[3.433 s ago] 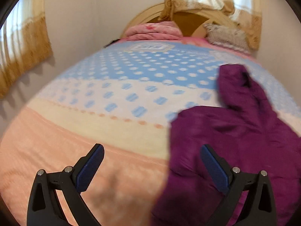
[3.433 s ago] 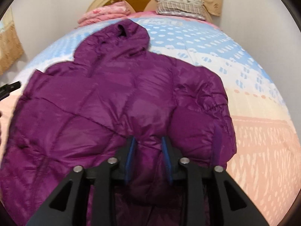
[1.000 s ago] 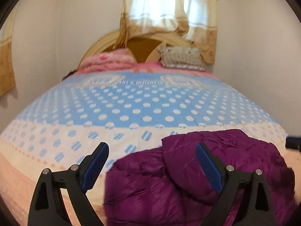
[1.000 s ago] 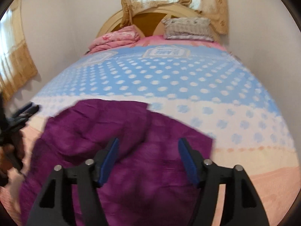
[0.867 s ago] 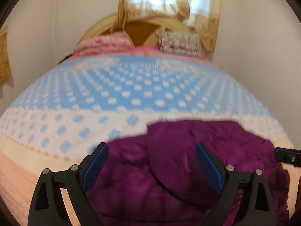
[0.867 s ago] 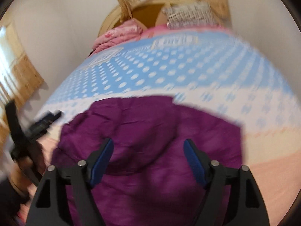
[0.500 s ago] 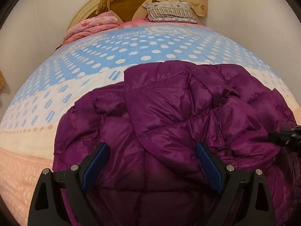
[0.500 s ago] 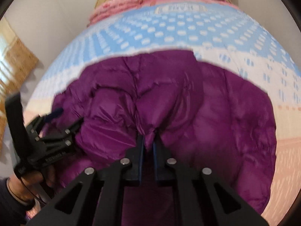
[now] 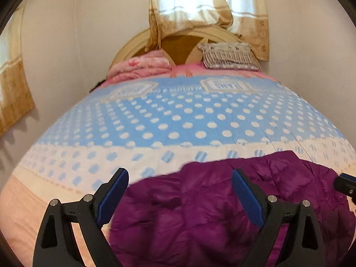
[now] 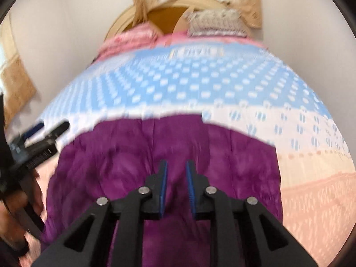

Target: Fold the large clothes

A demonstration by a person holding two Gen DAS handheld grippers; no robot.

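A purple puffer jacket (image 9: 211, 202) lies folded in a bundle on the near part of the bed (image 9: 189, 115). It also shows in the right wrist view (image 10: 133, 164). My left gripper (image 9: 179, 191) is open and empty, above the jacket's left part. My right gripper (image 10: 175, 173) has its jaws narrowly parted above the jacket's middle, with nothing seen between them. The view is blurred. The left gripper (image 10: 37, 142) shows at the left edge of the right wrist view. The right gripper's tip (image 9: 344, 184) shows at the right edge of the left wrist view.
The bed cover is blue with white dots, then cream and peach near me. A pink folded quilt (image 9: 142, 66) and a striped pillow (image 9: 229, 56) lie at the headboard. Walls stand close on both sides. Curtains (image 9: 13, 93) hang on the left.
Both grippers lifted and pulled back from the jacket. The right gripper, shut on a fold of the jacket half a second ago, has let go and parted slightly. The left stayed open.
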